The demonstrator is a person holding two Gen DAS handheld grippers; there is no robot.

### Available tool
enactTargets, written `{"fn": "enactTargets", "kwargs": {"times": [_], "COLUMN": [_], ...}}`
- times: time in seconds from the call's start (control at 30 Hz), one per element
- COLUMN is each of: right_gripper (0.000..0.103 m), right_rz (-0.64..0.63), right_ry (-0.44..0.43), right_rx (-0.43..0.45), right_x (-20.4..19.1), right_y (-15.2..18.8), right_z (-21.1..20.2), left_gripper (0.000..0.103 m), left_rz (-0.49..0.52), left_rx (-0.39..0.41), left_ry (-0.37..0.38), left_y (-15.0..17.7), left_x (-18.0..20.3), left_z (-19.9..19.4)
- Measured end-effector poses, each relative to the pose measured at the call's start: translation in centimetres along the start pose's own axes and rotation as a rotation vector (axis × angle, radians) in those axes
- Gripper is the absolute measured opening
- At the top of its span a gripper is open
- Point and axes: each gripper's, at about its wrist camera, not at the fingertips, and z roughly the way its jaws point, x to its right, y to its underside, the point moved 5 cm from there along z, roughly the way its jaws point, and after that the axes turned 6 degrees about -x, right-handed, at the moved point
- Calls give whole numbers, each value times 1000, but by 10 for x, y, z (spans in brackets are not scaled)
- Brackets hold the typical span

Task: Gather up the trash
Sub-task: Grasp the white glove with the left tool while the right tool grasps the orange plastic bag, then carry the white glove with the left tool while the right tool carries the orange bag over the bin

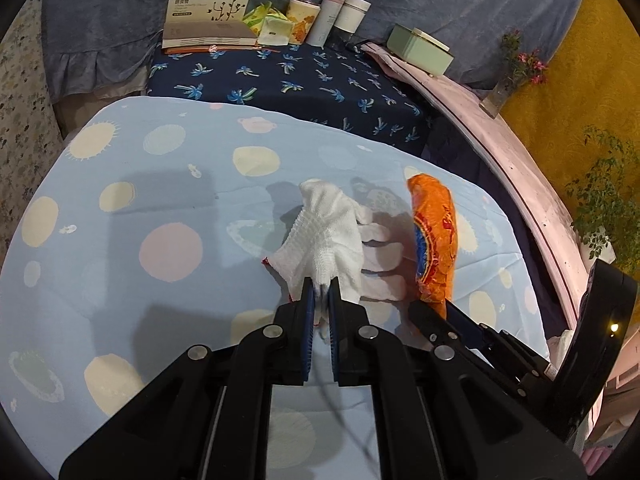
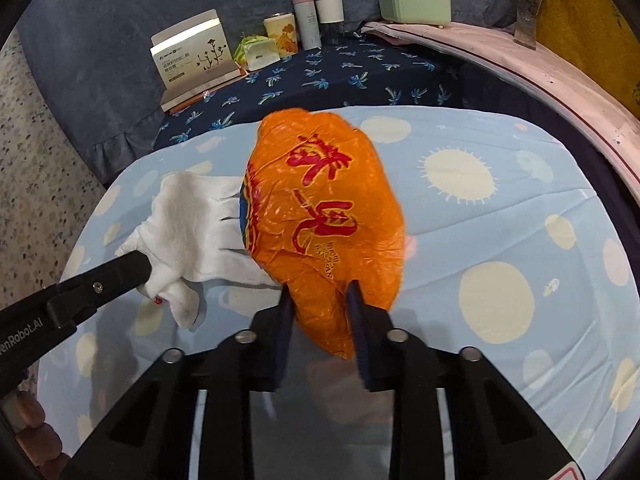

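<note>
Orange bag (image 2: 324,224): pinched at its lower end between the fingers of the right gripper (image 2: 320,300), held up over the pale blue cloth (image 2: 500,208); its left edge overlaps the fingers of the white glove (image 2: 192,224).
Left gripper (image 1: 321,286): jaws nearly together, clamped on the cuff end of the white glove (a red mark shows at the cuff), whose fingers point toward the bag.
Right gripper jaws: partly apart, with the bag's crumpled bottom filling the gap between them.
Room to move: the blue cloth lies bare to the right of the bag in the right wrist view and to the left of the glove in the left wrist view; the two grippers sit close side by side.
Edges: the cloth's far edge meets a dark navy palm-print cloth (image 1: 320,80); a pale pink curved ledge (image 1: 480,112) runs along the right.
Bag's look: glossy, crinkled thin plastic, puffed and oval, with large red characters and a blue and red band on its left rim.
Glove: knitted, soft, ribbed weave, lying limp.
Pale blue cloth: cotton-like, lightly creased, printed with cream suns and pink circles.
Far back: a printed box (image 2: 192,56), cups and a green case (image 2: 414,6) stand in a row against grey-blue fabric, well apart from both grippers.
</note>
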Motion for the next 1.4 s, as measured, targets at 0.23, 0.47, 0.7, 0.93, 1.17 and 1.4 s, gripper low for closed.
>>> {"fn": "enactTargets", "kwargs": {"times": [0.23,0.47,0.7,0.93,1.17,1.4], "right_gripper": [18,18,18,18,18,18], "right_rz": [25,60,105,166,228,301], "right_ry": [5,2,2,34,72,119], "right_rx": [60,131,211,275,328,374], "right_x": [18,40,71,115,159,203], "right_y": [1,8,21,41,62,82], "right_z": [-39,-91,-152,-204,-245,-278], "left_gripper": [6,6,6,6,6,6], "left_rz": [48,119,199,288,390,489], "left_rx": [16,47,72,84,82,73], "left_ry": [26,60,98,135,176,214], "left_y": [5,14,30,51,75,101], "left_x": [33,82,136,193,255,314], "left_z": [-15,-42,-68,-87,-99,-101]}}
